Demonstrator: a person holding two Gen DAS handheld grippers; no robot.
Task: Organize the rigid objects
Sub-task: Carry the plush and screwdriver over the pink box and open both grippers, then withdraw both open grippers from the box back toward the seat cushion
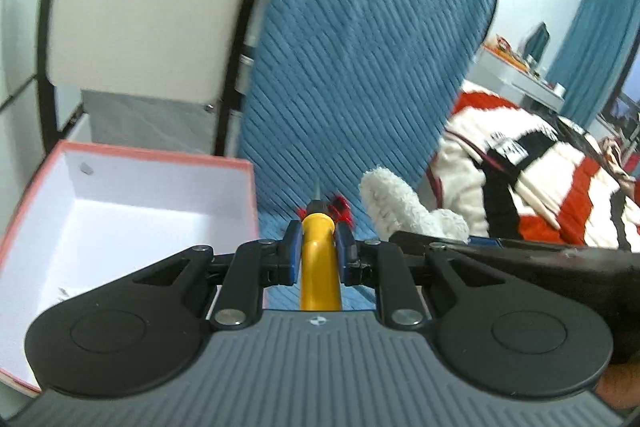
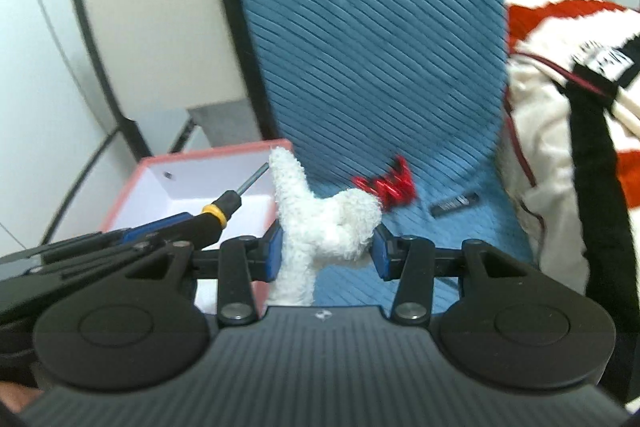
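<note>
My left gripper (image 1: 318, 241) is shut on a yellow-handled screwdriver (image 1: 319, 259), tip pointing forward over the blue chair seat. It also shows in the right wrist view (image 2: 218, 211), held beside the pink box (image 2: 192, 183). The box (image 1: 100, 211) is open and white inside, at the left. My right gripper (image 2: 326, 243) is shut on a white fluffy sock (image 2: 320, 223), also seen in the left wrist view (image 1: 400, 211). A red hair clip (image 2: 386, 185) and a small dark stick (image 2: 454, 205) lie on the seat.
The blue corduroy chair back (image 1: 360, 47) rises straight ahead. A red, white and black blanket (image 1: 540, 179) is piled at the right. A cream panel (image 1: 140, 7) and white wall stand behind the box.
</note>
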